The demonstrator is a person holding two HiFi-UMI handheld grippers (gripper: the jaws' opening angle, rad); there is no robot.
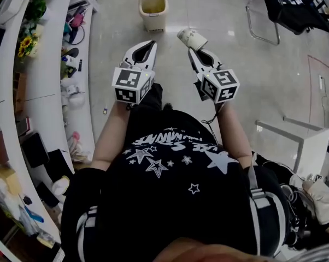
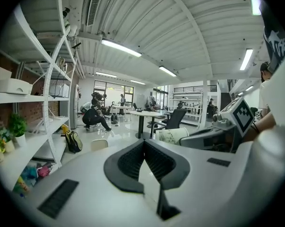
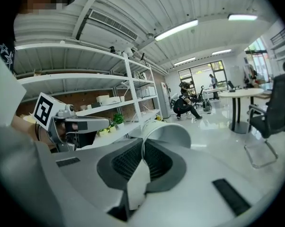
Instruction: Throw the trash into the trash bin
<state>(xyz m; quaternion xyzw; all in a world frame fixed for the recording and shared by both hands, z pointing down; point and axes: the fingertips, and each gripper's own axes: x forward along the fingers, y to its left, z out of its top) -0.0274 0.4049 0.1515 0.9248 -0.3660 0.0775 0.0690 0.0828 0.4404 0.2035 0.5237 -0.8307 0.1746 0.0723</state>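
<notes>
White paper cup [image 3: 170, 132] pinched in right gripper [image 3: 143, 144], left gripper [image 2: 145, 144] pressed together, boxy beige bin [image 1: 153, 22]

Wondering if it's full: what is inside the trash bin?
The trash bin stands open; only bare inner walls show, with no trash visible. Its near wall hides the lowest part.

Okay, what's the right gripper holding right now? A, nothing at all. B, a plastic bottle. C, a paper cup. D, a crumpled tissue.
C: the right gripper has its jaws closed on the rim of a white paper cup, which sticks out past the jaw tips. The head view shows the same thing.
</notes>
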